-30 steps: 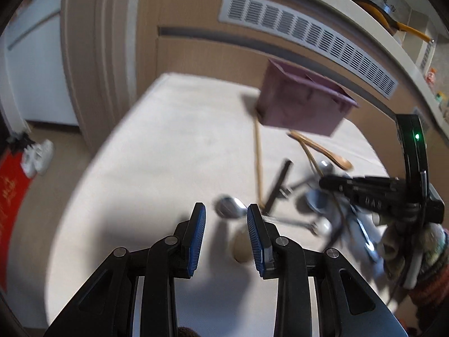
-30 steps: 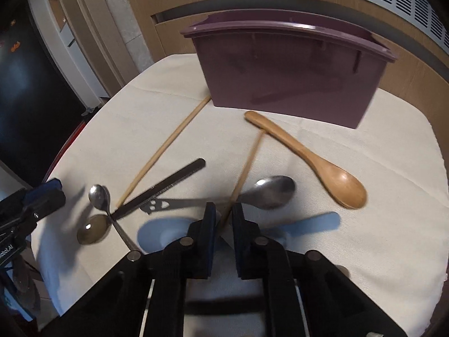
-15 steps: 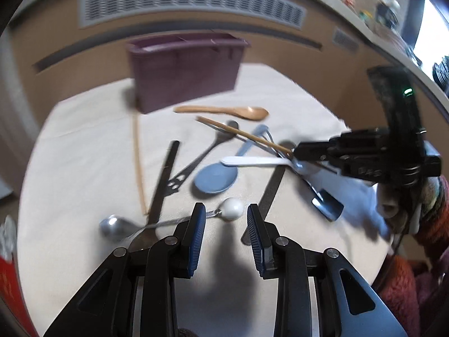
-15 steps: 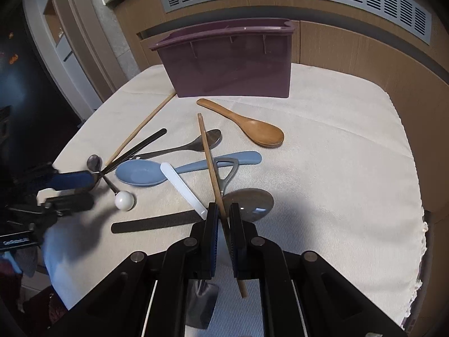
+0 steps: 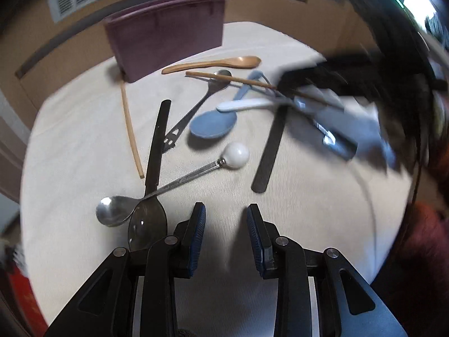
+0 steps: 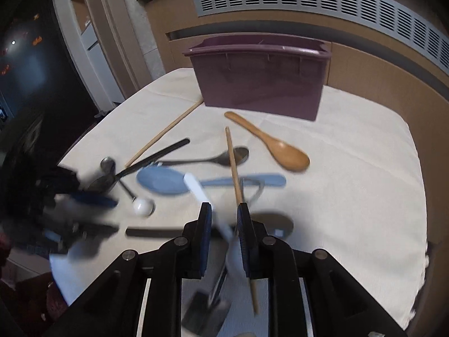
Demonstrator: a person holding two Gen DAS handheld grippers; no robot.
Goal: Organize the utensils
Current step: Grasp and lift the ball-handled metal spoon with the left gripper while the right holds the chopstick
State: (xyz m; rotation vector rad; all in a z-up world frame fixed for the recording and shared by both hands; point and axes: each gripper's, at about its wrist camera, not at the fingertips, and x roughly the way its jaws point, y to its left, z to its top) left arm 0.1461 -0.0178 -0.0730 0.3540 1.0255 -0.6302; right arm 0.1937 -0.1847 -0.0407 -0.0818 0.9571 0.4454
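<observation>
A purple bin (image 5: 165, 42) (image 6: 261, 81) stands at the back of the cloth-covered table. Utensils lie scattered in front of it: a wooden spoon (image 5: 213, 63) (image 6: 269, 143), a blue spoon (image 5: 216, 123) (image 6: 168, 181), a white-knobbed metal spoon (image 5: 179, 181), black strips and a chopstick (image 5: 130, 129). My left gripper (image 5: 226, 231) is open and empty, low over the near table. My right gripper (image 6: 223, 234) is open; a second chopstick (image 6: 234, 165) lies beside its right finger, a white spoon handle (image 6: 196, 188) between the jaws. It is blurred in the left wrist view (image 5: 336, 84).
A tan cabinet with a grey vent grille (image 6: 308, 2) runs behind the table. The table edge falls away on the left (image 6: 84, 143) and on the right (image 6: 418, 196). A dark doorway area (image 6: 25, 56) lies to the far left.
My right gripper's jaws have opened from nearly shut around the chopstick, and it has shifted. My left gripper has dropped nearer the table, still open.
</observation>
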